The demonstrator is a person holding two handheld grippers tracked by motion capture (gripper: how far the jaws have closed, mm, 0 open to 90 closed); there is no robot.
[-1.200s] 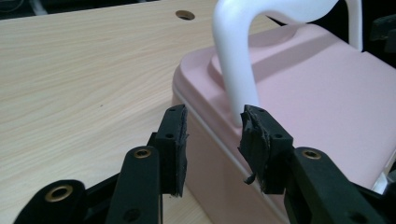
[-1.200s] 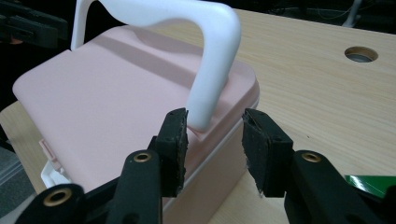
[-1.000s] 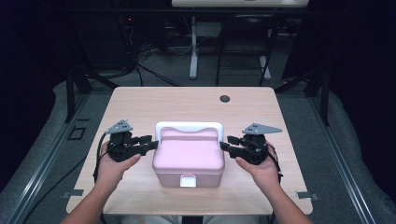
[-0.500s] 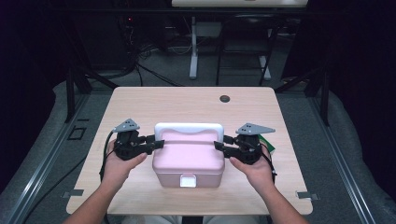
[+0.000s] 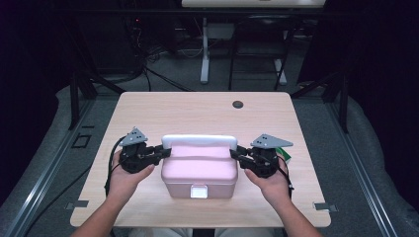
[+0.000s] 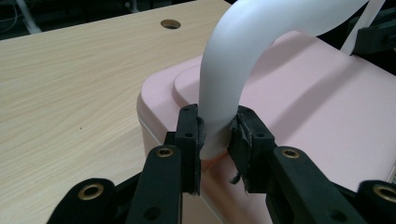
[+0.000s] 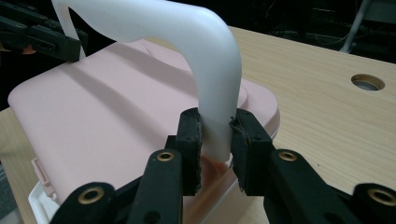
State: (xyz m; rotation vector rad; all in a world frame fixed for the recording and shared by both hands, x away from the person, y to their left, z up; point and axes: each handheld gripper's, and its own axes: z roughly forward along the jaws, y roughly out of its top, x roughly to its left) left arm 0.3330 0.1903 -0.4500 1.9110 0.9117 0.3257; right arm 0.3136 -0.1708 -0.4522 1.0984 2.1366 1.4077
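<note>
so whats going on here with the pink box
A person at a wooden table has a gripper in each hand and works on a pink box with a white handle. The left gripper and the right gripper have just been closing, and each now clamps one end of the handle, down by the lid. The box sits on the table with its front latch facing the person.

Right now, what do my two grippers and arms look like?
Both the left gripper and the right gripper are black, each with two flat jaws studded with brass-ringed holes and a grey three-cornered plate on top. A black cable trails from the left one. The forearms are bare, no sleeves.
</note>
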